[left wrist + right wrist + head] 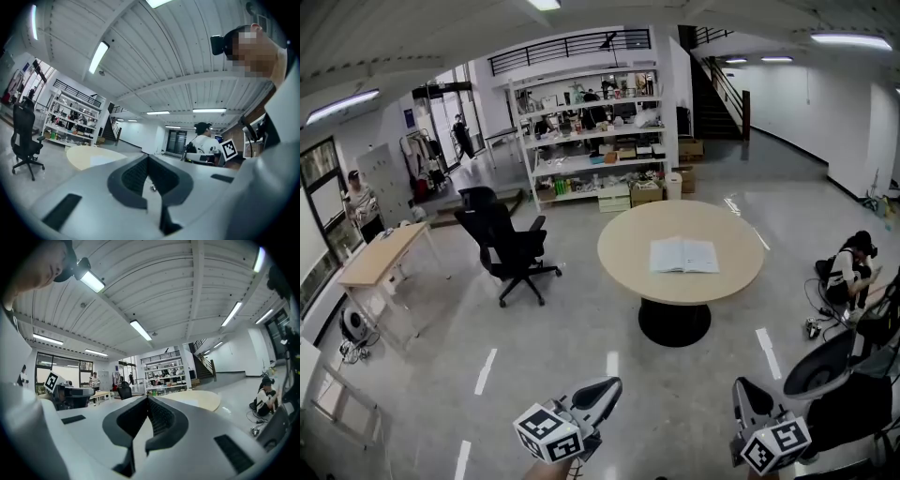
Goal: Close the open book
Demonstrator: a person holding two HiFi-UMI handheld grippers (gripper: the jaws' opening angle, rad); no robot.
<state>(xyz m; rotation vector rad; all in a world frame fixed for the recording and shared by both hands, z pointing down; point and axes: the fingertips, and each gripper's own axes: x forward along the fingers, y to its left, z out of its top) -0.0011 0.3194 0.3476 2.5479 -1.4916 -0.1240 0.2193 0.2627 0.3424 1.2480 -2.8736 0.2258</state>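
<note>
An open book [684,255] lies flat with its white pages up on a round beige table [623,248] some way ahead of me. Both grippers are low in the head view, well short of the table. The left gripper [614,382] points toward it with its jaws together and nothing between them. The right gripper [741,384] is likewise shut and empty. In the left gripper view the closed tips [149,156] stand in front of the distant table [82,157]. In the right gripper view the closed tips [148,398] sit left of the table [206,400].
A black office chair [511,246] stands left of the table, with a wooden desk [380,255] further left. Loaded white shelves [595,141] line the back. A person [848,272] sits on the floor at the right among cables. Another black chair [848,375] is beside my right gripper.
</note>
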